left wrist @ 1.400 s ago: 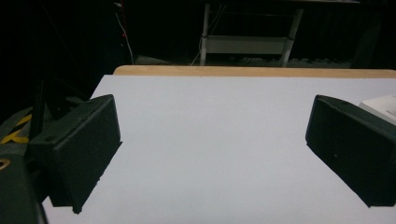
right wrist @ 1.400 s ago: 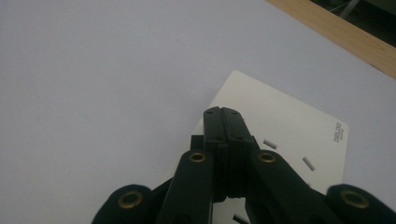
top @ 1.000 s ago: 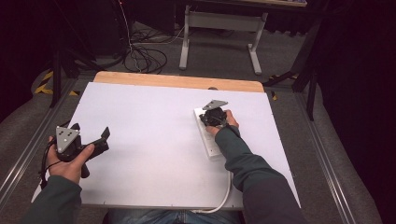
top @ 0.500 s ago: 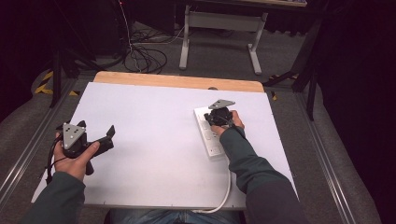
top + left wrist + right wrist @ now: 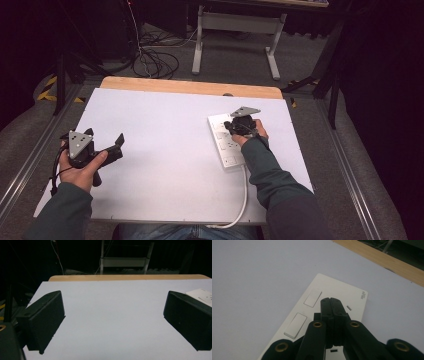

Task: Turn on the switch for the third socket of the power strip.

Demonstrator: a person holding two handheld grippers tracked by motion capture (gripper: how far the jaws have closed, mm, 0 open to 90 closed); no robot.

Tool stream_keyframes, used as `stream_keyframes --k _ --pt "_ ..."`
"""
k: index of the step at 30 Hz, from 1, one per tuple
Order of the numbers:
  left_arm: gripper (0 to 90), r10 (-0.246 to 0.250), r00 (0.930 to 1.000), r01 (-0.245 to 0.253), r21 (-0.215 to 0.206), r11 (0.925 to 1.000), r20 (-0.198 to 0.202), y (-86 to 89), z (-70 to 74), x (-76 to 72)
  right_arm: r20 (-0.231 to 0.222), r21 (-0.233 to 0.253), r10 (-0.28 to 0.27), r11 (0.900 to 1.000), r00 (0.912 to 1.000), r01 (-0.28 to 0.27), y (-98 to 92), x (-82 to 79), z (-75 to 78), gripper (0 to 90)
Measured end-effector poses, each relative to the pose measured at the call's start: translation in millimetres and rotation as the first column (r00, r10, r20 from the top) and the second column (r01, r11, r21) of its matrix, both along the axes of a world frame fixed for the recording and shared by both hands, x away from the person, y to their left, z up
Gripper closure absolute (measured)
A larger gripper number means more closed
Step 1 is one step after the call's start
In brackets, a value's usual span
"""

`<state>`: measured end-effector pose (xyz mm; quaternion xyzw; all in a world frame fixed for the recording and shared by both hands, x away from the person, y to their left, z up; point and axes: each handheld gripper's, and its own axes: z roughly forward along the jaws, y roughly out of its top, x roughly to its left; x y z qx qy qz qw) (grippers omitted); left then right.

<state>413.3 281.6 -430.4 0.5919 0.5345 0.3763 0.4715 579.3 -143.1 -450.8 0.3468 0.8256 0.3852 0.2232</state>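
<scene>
Now, step: pressing a switch on the power strip [image 5: 225, 140], which lies on the surface's [image 5: 160, 150] right half.
Right tool [image 5: 333, 302]: clenched, empty, tips over the strip's far end.
Left tool [image 5: 107, 150]: released, idle, well apart.
Advice: push straight down, gently.

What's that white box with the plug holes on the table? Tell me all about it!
It is a white plastic power strip, long and flat, lying on the right side of the white table. It has a row of sockets and, along one edge, flat rocker switches. Small grey print marks one far corner. A white cable runs from its near end to the table's front edge. The right tool, jaws shut together, is over its far end; whether it touches is unclear.
</scene>
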Motion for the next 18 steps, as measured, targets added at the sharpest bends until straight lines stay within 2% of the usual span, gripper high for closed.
stream_keyframes --k 13,18 --pt "4.0 -0.047 0.9989 0.047 0.002 0.9989 -0.004 -11.0 -0.2 12.1 -0.001 0.028 -0.055 0.998 0.9985 0.055 -26.0 -8.4 4.7 90.0" --pt "4.0 -0.051 0.9987 0.051 0.005 0.9987 -0.007 -11.8 -0.4 13.4 -0.005 0.035 -0.069 0.997 0.9976 0.069 -32.8 -10.7 6.2 90.0"
